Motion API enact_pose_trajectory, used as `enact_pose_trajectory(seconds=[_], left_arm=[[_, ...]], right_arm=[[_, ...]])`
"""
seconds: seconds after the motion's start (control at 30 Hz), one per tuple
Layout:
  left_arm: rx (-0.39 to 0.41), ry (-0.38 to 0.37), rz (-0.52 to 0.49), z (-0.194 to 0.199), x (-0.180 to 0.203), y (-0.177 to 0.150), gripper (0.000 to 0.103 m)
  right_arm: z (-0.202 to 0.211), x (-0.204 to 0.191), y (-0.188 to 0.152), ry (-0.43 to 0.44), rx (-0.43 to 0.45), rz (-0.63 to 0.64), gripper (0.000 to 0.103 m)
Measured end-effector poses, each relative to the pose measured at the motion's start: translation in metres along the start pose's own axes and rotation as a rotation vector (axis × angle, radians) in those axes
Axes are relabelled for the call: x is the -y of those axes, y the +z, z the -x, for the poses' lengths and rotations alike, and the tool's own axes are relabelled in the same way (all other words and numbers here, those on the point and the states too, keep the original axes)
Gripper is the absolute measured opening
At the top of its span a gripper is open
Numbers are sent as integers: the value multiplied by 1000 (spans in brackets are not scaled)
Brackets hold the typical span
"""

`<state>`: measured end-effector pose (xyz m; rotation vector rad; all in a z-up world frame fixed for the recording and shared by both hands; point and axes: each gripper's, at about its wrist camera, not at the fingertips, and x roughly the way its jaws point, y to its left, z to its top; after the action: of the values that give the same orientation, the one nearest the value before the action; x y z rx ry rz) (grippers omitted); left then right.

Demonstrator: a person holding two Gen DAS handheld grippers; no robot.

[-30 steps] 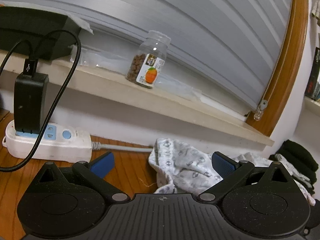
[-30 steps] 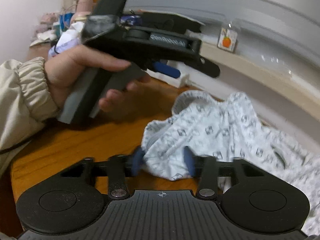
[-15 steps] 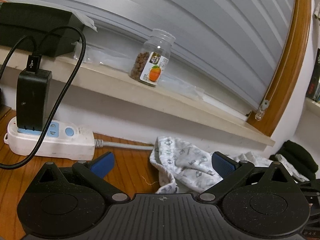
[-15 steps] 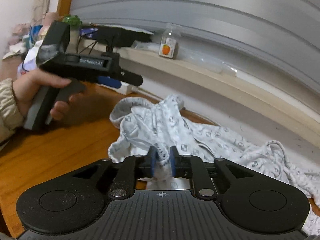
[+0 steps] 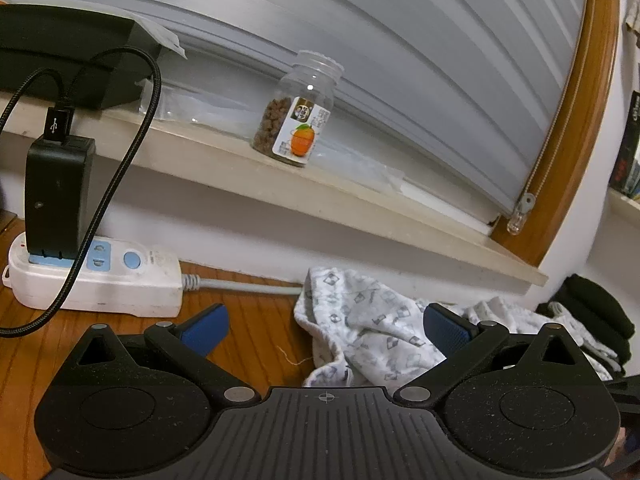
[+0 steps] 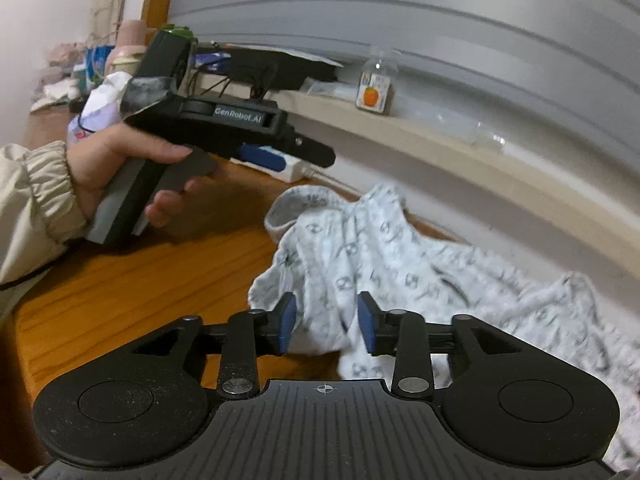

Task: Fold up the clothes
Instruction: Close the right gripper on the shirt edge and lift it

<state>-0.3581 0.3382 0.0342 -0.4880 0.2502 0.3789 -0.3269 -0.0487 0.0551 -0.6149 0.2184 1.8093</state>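
A white garment with a grey print point(image 6: 400, 248) lies crumpled on the wooden table point(image 6: 132, 280), close under the window sill. My right gripper point(image 6: 326, 320) hovers at the garment's near edge. Its jaws are opening, and a fold of the cloth hangs loosely between the blue pads point(image 6: 287, 322) without being pressed. My left gripper point(image 5: 326, 312) stands wide open just above the table, with the left end of the garment point(image 5: 360, 332) lying ahead of its right finger and nothing held. In the right wrist view a hand point(image 6: 116, 160) holds the left gripper point(image 6: 288, 156) to the garment's left.
A white power strip point(image 5: 96, 280) with a black charger point(image 5: 56, 196) and cable sits at the wall on the left. A jar point(image 5: 298, 120) stands on the sill point(image 5: 360, 208). Dark clothing point(image 5: 592, 312) lies at the right; clutter point(image 6: 96, 80) fills the far left.
The right gripper's jaws, pinched tight on a cloth fold half a second ago, have spread apart, and the gripper has shifted over the garment. The left gripper has stayed put.
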Motion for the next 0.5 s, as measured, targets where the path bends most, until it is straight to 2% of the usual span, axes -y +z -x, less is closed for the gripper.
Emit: enact_pose_trajectory(seconds=[0.27, 0.5], left_arm=[[2, 6, 6, 1, 0, 0, 103], [2, 8, -4, 1, 0, 0, 103]], right_arm=[[8, -7, -7, 0, -1, 23, 39], [19, -20, -5, 72, 16, 44, 39]])
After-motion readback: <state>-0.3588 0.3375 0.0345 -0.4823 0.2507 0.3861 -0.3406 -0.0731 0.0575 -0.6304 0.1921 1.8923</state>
